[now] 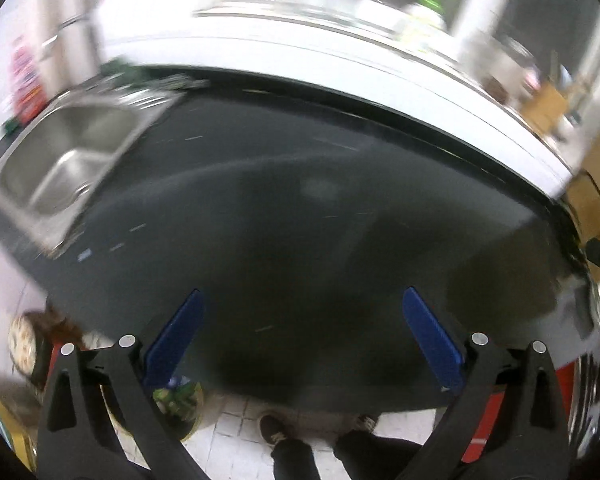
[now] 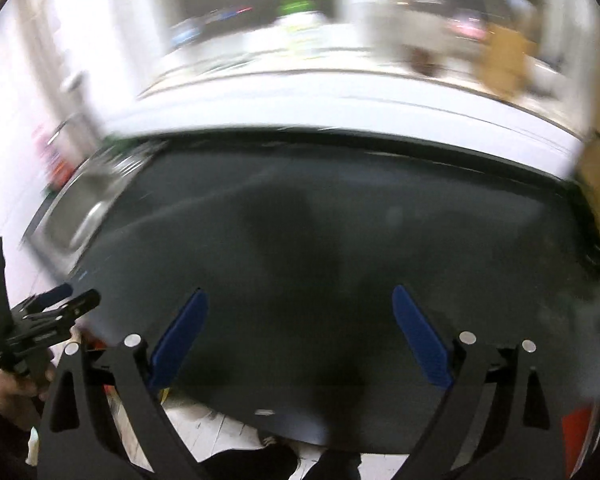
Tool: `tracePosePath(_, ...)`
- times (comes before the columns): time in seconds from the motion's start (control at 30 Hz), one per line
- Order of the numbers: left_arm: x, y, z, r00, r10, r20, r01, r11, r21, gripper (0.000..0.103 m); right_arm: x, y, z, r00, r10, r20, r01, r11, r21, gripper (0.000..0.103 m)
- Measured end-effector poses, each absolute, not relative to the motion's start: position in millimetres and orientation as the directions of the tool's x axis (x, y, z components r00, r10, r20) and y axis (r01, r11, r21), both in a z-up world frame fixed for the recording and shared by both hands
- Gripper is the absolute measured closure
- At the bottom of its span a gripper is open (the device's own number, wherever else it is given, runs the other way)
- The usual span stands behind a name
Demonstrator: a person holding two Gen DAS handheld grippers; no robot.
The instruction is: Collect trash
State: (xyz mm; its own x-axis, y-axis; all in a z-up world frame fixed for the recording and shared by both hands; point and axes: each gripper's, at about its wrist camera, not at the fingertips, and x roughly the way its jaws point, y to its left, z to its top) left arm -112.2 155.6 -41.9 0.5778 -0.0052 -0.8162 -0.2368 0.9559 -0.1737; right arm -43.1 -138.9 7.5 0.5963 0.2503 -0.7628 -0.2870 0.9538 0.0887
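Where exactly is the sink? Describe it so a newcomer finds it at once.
Start at the dark countertop below the white ledge. Follow it to its far left end: the stainless steel sink is sunk into it there. It is the only shiny metal basin on that dark surface.

Both fisheye views are smeared by motion blur and curve strongly at their edges. Bright, washed-out white background glares above a dim dark tabletop (image 1: 300, 208) carrying soft shadows.
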Motion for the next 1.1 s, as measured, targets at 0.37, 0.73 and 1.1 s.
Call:
tracePosePath(0.37, -42.6, 21.9, -16.0, 0.574, -0.064, -0.816, -0.047, 0.993, -0.11, 0.007, -47.3, -285.4, 19.4, 0.663, 0.102, -0.741, -0.069, 0.995, 0.075, 0.013)
tracePosePath(0.73, -28.4, -9.3, -13.6, 0.564, -0.041, -0.825, -0.036, 0.997, -0.074, 0.007, -30.9, -312.2, 16.7, 0.655, 0.133, -0.744, -0.095, 0.991, 0.094, 0.013)
tracePosePath(1.1, -27.5, -10.7, -13.2, 0.563, -0.041, -0.825, -0.032, 0.997, -0.071, 0.007, -23.7, -313.4, 15.7, 0.646, 0.153, -0.748, -0.121, 0.988, 0.097, 0.013)
